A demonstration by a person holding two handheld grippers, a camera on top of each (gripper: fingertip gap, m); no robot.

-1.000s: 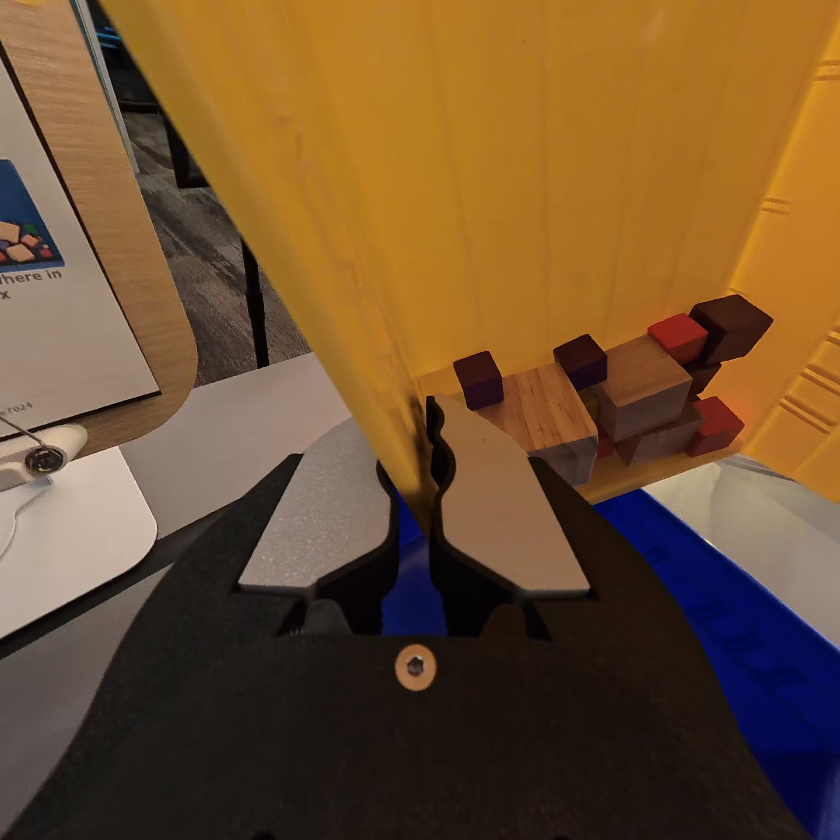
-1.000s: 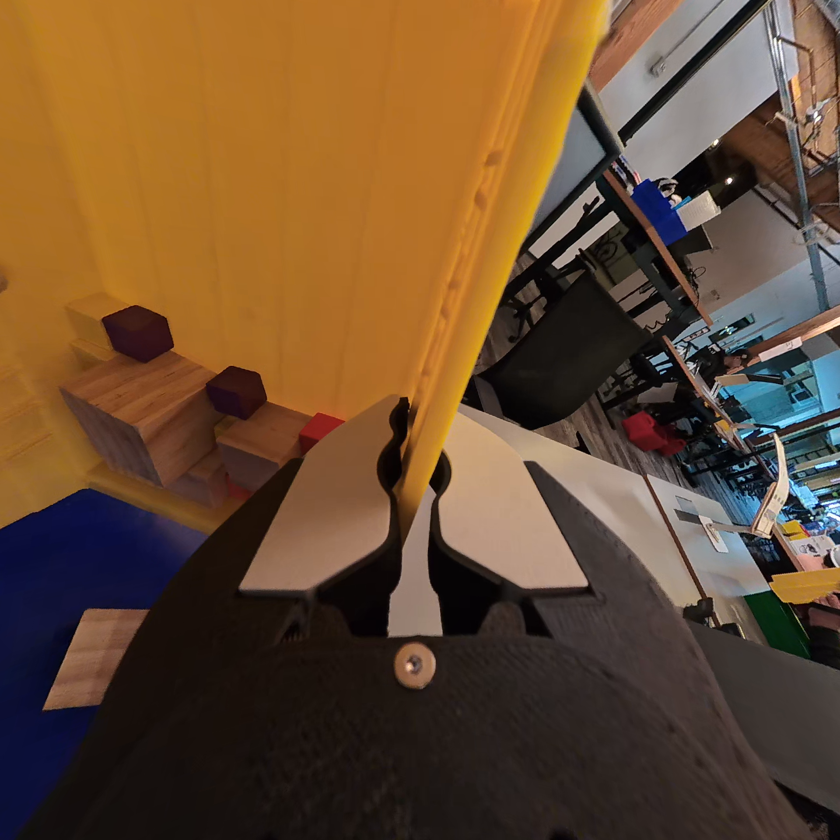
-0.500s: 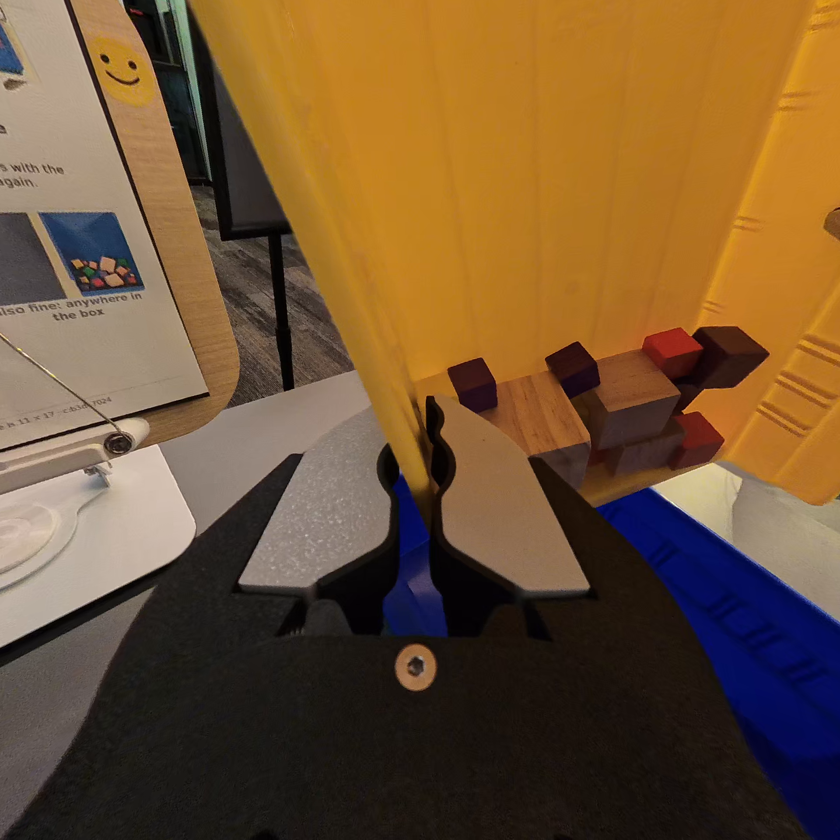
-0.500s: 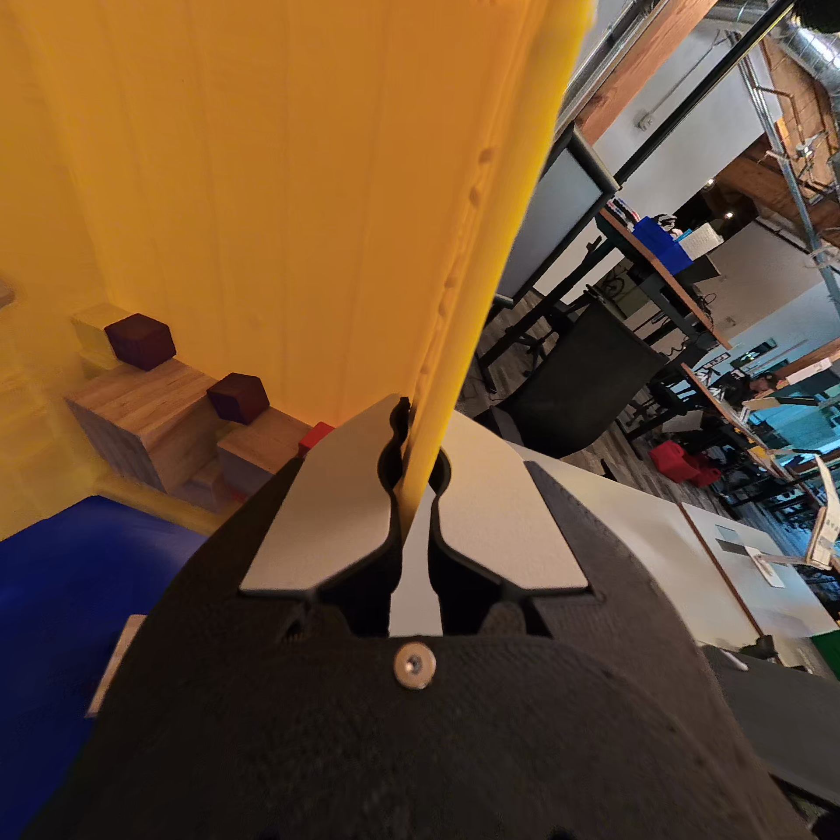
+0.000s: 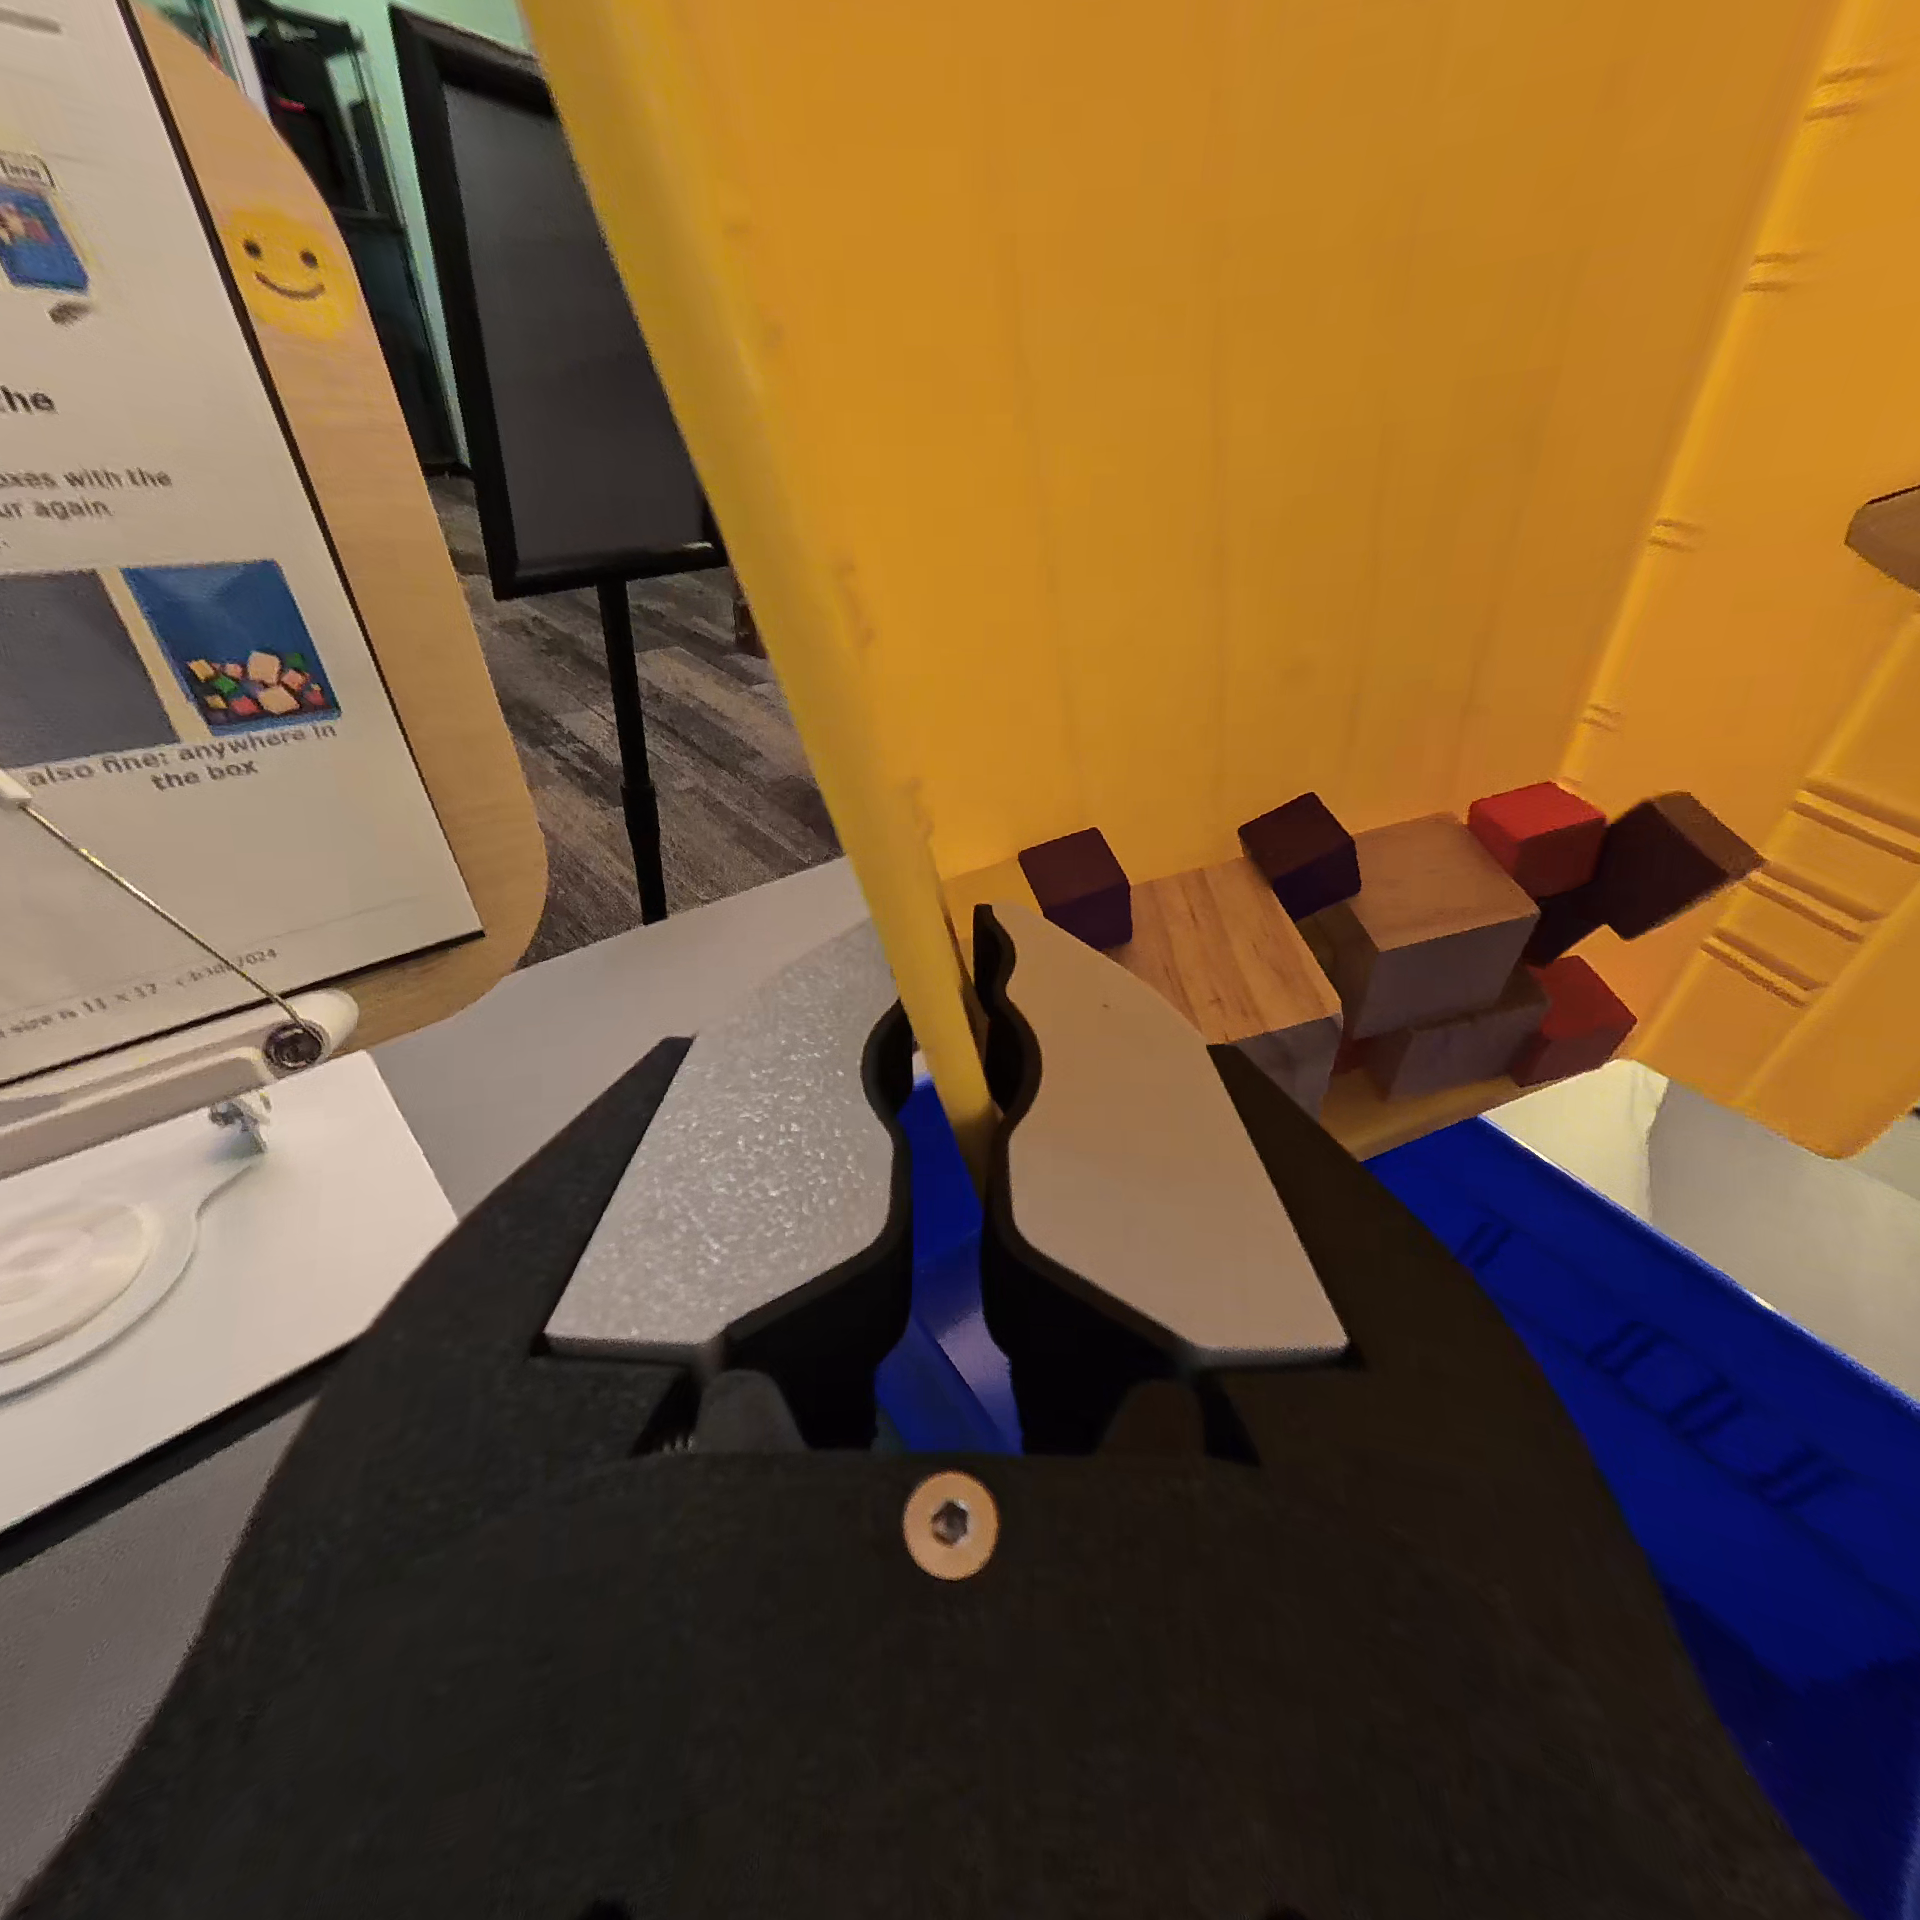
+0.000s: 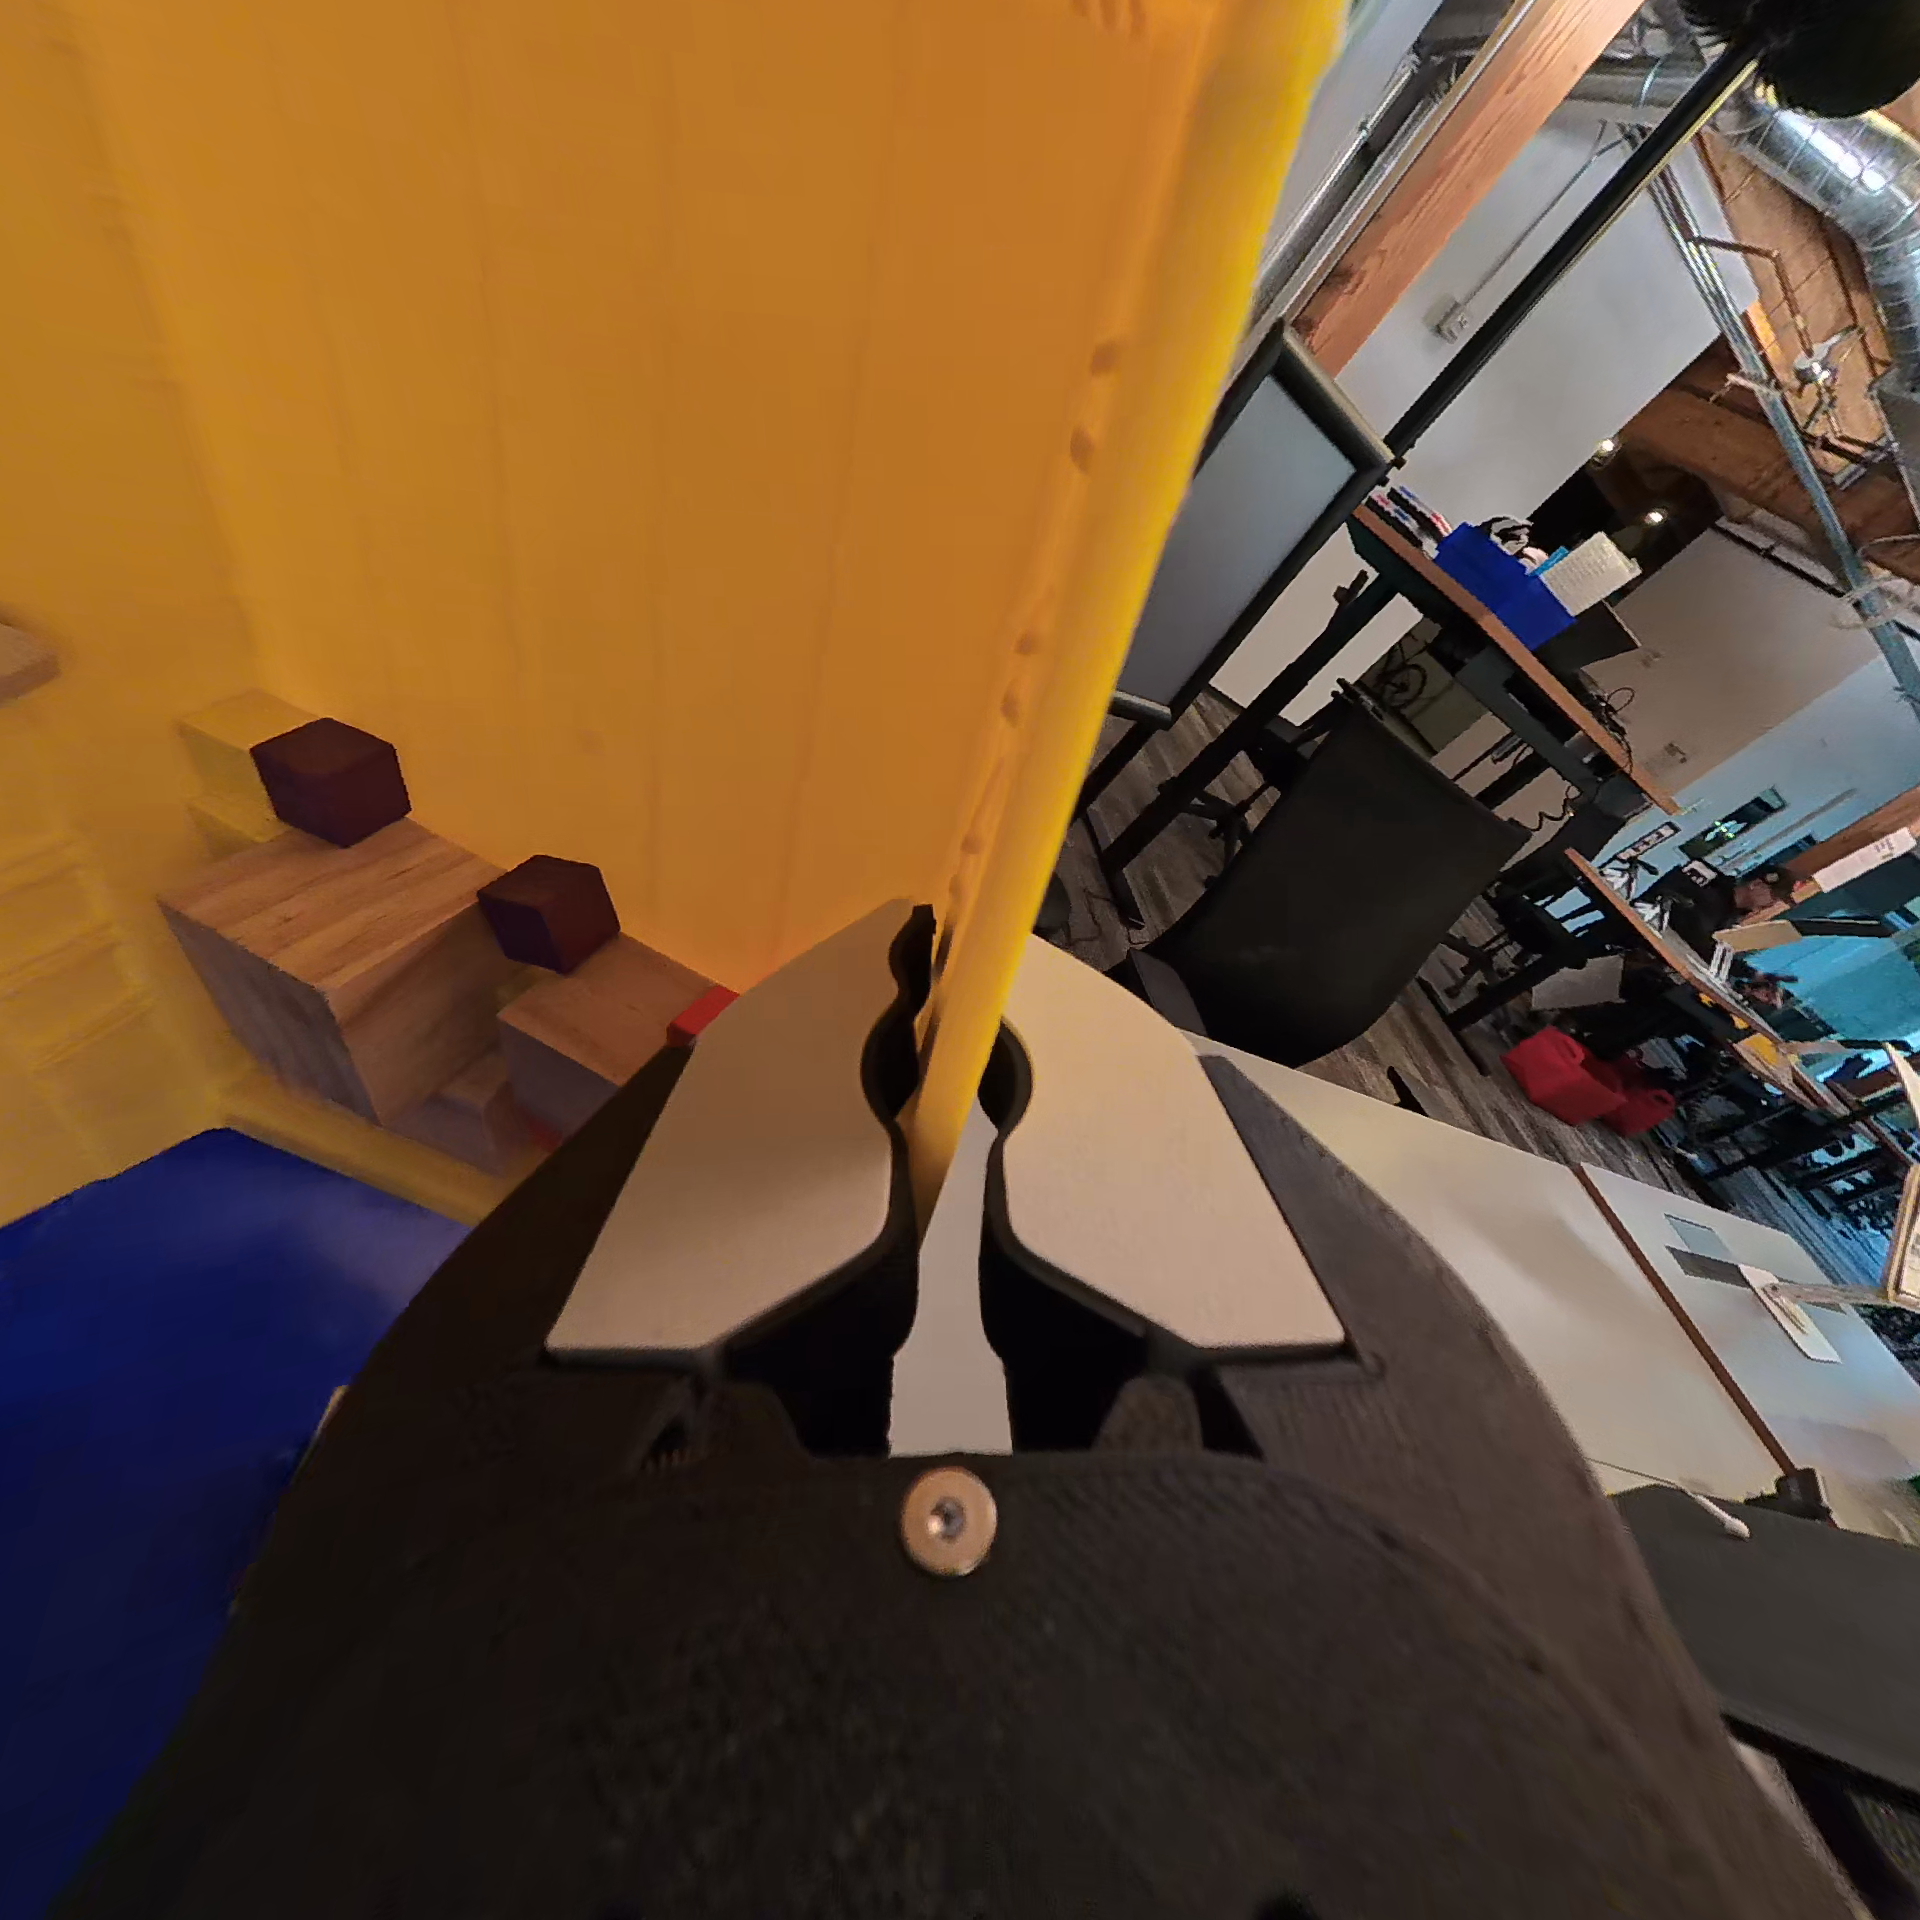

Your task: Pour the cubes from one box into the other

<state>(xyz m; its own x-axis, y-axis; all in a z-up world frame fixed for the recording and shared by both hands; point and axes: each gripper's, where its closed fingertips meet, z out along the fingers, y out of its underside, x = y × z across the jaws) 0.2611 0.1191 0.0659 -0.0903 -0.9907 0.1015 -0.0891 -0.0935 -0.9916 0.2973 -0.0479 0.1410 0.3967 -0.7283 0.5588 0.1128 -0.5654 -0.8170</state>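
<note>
A yellow box (image 5: 1195, 416) is tipped steeply over a blue box (image 5: 1662, 1403). My left gripper (image 5: 951, 997) is shut on the yellow box's left wall. My right gripper (image 6: 951, 997) is shut on its right wall (image 6: 1091, 623). Several wooden and coloured cubes (image 5: 1403, 935) are piled against the yellow box's low end wall, at its lip above the blue box. The same pile shows in the right wrist view (image 6: 395, 935), above the blue box (image 6: 156, 1351). The other gripper's fingertip (image 5: 1886, 540) pokes in at the far wall.
An instruction sheet on a wooden board (image 5: 208, 623) stands on a white stand (image 5: 156, 1195) at the left on the grey table (image 5: 623, 987). A black sign stand (image 5: 582, 416) is behind. To the right are a dark chair (image 6: 1330, 904) and desks (image 6: 1507, 623).
Both grippers have tilted the yellow box steeper and lifted it. The cubes stay piled at the low end; the dark cube on the right has shifted outward. The wooden block seen in the blue box is now hidden.
</note>
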